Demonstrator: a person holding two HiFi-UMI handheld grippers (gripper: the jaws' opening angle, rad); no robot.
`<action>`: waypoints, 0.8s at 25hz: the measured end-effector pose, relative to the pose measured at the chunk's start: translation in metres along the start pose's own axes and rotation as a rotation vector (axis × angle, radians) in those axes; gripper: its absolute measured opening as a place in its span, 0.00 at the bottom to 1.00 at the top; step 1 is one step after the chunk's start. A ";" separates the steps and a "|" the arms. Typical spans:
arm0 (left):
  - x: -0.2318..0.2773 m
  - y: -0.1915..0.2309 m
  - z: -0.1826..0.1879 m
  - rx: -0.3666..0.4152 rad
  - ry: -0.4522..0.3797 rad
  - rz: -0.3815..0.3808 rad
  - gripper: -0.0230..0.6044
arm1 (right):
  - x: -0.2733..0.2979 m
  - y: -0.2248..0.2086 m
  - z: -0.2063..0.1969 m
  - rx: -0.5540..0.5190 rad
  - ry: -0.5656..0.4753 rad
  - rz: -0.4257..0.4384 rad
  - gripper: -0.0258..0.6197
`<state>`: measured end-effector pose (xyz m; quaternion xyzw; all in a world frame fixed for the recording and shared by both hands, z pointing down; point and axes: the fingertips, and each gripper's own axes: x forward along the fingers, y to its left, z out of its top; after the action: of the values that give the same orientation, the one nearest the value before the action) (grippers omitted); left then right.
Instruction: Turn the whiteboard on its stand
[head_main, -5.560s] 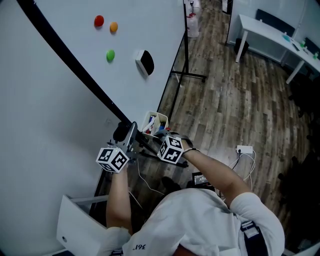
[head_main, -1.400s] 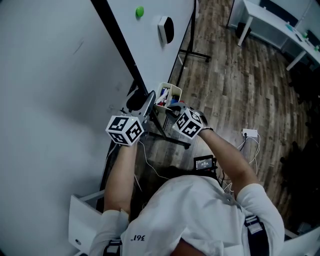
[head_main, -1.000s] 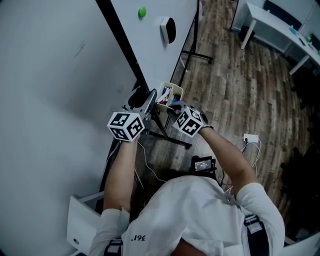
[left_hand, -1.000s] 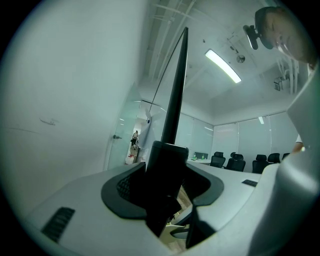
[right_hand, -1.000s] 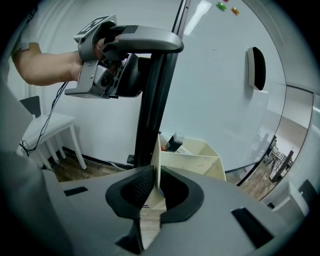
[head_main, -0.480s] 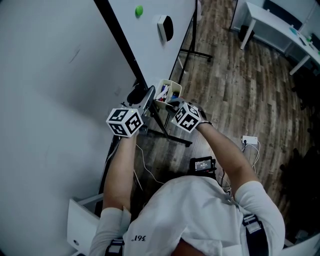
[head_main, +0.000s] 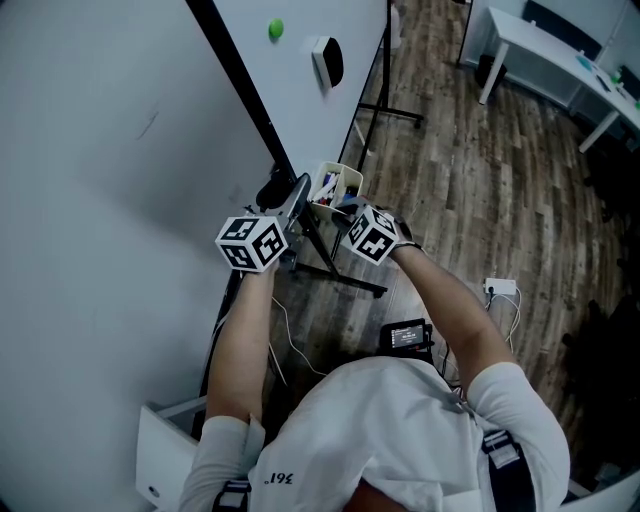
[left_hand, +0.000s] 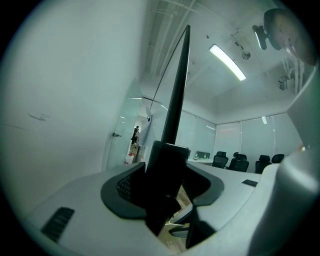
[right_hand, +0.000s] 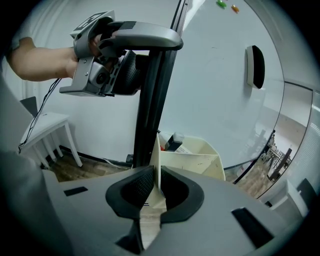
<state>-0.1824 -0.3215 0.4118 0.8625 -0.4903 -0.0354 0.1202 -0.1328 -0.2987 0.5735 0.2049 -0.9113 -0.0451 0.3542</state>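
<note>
My left gripper (left_hand: 165, 170) has its jaws wide, clamped on the black side frame (head_main: 235, 85) of the whiteboard (head_main: 300, 90), which stands upright ahead. My right gripper (right_hand: 156, 187) pinches narrowly on the pen tray (head_main: 335, 183) wall. I'd push evenly through the frame, since the tray wall looks flimsy.

the head view looks steeply down from above the person onto the left claw (head_main: 296, 198), right claw (head_main: 336, 208), whiteboard (head_main: 300, 100) and wood floor (head_main: 480, 200). the left claw view sits close behind its jaws, facing level along the black frame (left_hand: 175, 100). the right claw view tilts down at the cream tray (right_hand: 195, 157), also catching that frame and left claw.
</note>
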 end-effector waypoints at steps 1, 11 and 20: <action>0.001 0.000 0.000 -0.001 -0.001 0.001 0.38 | 0.000 -0.001 0.000 0.000 0.003 -0.001 0.13; 0.007 0.006 -0.004 -0.011 -0.011 0.016 0.38 | 0.008 -0.007 -0.005 -0.016 0.014 -0.002 0.13; 0.010 0.008 -0.004 -0.026 -0.022 0.026 0.38 | 0.010 -0.009 -0.006 -0.031 0.015 0.006 0.13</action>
<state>-0.1831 -0.3327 0.4184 0.8541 -0.5021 -0.0495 0.1266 -0.1321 -0.3104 0.5820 0.1969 -0.9085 -0.0567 0.3641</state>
